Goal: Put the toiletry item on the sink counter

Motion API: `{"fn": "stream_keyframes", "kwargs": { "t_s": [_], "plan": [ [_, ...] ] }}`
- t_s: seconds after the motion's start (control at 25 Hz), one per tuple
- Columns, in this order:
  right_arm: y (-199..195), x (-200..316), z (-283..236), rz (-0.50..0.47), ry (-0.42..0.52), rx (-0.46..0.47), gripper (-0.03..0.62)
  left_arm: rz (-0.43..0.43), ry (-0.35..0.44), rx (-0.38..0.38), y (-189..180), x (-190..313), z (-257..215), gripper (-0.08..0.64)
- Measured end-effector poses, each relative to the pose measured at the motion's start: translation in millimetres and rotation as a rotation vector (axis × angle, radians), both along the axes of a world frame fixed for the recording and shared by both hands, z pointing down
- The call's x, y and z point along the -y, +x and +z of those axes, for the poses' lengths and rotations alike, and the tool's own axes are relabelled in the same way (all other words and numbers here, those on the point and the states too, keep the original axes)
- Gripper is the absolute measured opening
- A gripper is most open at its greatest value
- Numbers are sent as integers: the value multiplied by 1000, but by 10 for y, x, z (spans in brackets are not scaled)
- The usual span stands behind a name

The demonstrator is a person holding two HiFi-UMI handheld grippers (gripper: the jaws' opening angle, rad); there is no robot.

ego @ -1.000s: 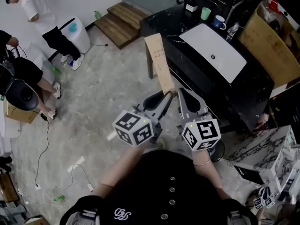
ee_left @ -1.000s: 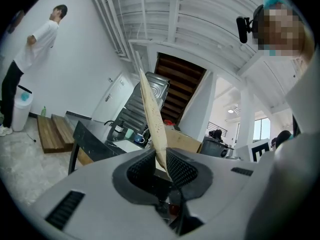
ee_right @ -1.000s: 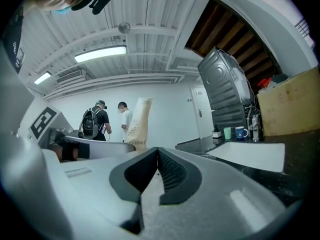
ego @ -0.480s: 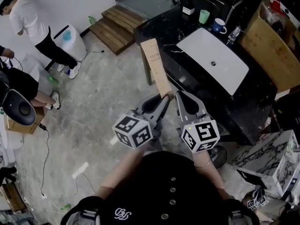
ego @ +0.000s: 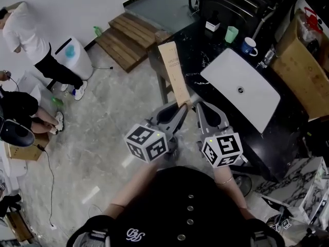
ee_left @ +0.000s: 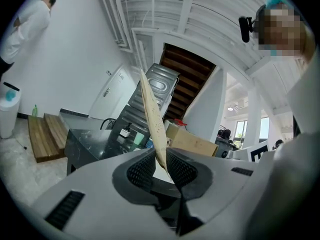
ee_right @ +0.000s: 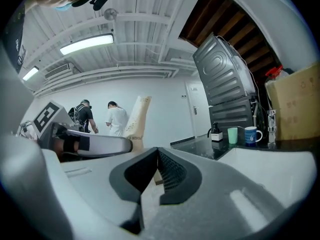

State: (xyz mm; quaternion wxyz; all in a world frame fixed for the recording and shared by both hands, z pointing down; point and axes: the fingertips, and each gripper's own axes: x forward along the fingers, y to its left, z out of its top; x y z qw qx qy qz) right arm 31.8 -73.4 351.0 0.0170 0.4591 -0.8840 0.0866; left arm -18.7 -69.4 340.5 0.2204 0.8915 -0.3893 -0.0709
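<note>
left tool (ee_left: 161, 156) is pinching the bottom edge of the tall tan toiletry item (ego: 174, 71), which stands upright in the air by the black desk (ego: 205, 84), not on it yet. right tool (ee_right: 156, 151) sits just beside, jaws together on nothing. the way to do this well: keep it upright, pick bare top left of the white basin (ego: 247, 94), away from the green cup (ego: 232, 34), and seat the base flat before easing off. it looks thin and tippy.
</note>
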Motion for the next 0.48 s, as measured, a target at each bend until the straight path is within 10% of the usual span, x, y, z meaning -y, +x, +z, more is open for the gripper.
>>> {"fn": "stream_keyframes", "kwargs": {
  "t_s": [0.48],
  "plan": [
    [-185,1047,33,111,-15,-1,3,73,-15,-6,-284,1116,17,66]
  ]
}}
